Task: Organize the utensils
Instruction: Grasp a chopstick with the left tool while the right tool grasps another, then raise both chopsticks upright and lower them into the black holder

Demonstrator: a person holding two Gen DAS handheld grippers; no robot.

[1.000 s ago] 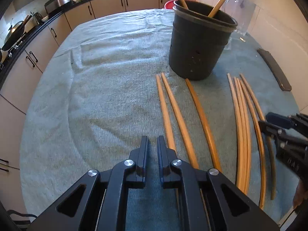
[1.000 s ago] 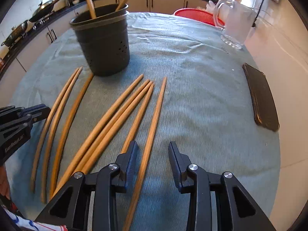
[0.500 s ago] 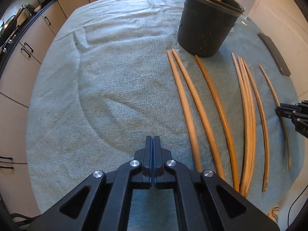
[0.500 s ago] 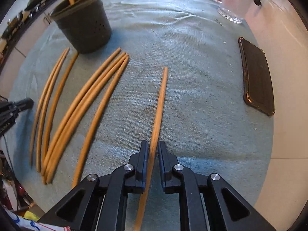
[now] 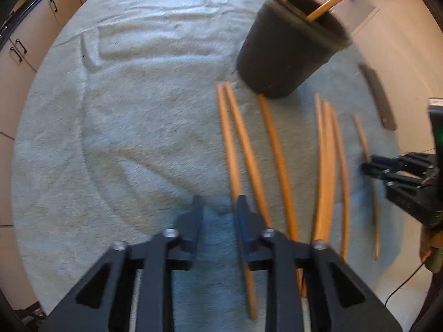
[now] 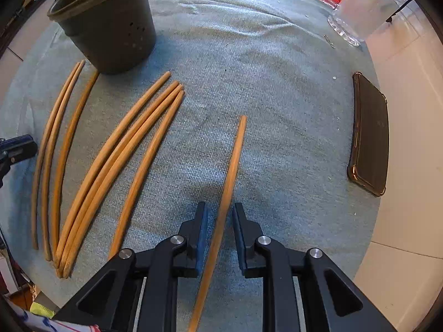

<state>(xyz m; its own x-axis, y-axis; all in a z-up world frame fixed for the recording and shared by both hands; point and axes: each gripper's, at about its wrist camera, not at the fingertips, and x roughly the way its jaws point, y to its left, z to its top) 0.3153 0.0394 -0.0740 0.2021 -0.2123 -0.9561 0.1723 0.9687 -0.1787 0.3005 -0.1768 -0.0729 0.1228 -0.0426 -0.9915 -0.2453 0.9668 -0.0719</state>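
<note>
Right wrist view shows most of the job still ahead: the counter (image 6: 277,88) carries eight loose chopsticks (image 6: 110,166), while the holder (image 6: 110,27) has only two standing in it. My right jaws (image 6: 218,229) have just been opening and now straddle a lone chopstick (image 6: 232,166) without pinching it. My left jaws (image 5: 218,215) have just been opening too, empty, beside the leftmost sticks (image 5: 229,144). Everything loose must still go into the holder.

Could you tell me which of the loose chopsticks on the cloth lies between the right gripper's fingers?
The lone chopstick lying apart to the right of the others; it alone runs between the right gripper's open fingers.
</note>
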